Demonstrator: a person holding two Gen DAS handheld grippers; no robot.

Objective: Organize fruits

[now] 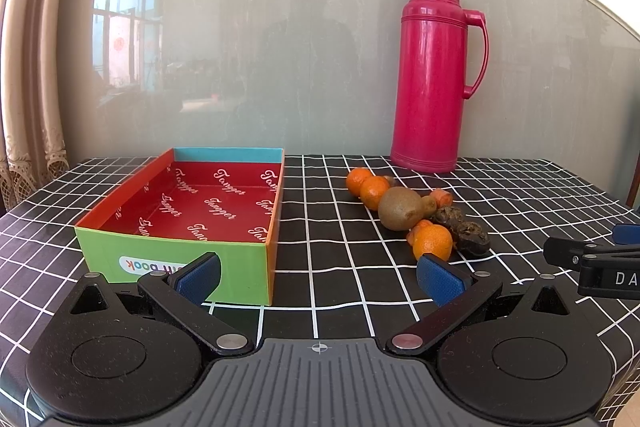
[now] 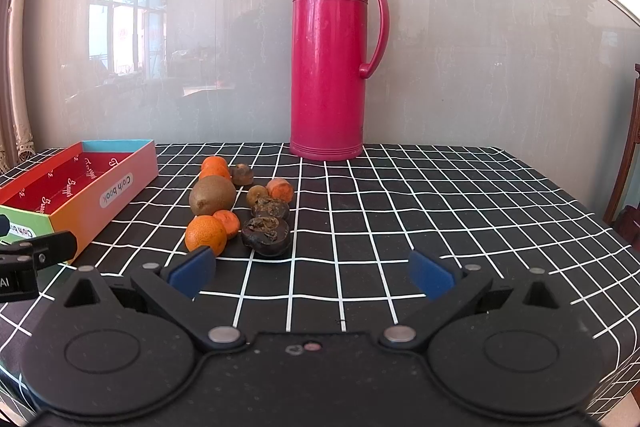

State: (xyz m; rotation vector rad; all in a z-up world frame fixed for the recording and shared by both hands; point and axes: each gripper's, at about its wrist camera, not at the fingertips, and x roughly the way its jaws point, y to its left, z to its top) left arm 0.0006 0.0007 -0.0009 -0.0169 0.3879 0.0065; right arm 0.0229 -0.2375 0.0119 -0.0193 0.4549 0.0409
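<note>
- While we hold both tools above the near table (image 2: 440, 195), the left tool (image 1: 320, 277) and right tool (image 2: 312, 273) stand with fingers apart, gripping nothing.
- We see the fruits (image 2: 212, 195) clustered mid-table, right of the empty box (image 1: 180, 219).
- Behind them stands a pink flask (image 2: 328, 59).

Home dining corner, judging by checked tablecloth (image 1: 340, 267), pink thermos jug (image 2: 328, 59), lace curtain (image 1: 24, 67) and loose fruit (image 2: 224, 203).

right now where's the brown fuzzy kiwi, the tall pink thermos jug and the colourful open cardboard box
brown fuzzy kiwi (image 2: 212, 195), right wrist view, middle of skin
tall pink thermos jug (image 2: 327, 67), right wrist view, body
colourful open cardboard box (image 1: 172, 259), left wrist view, green front wall
</note>
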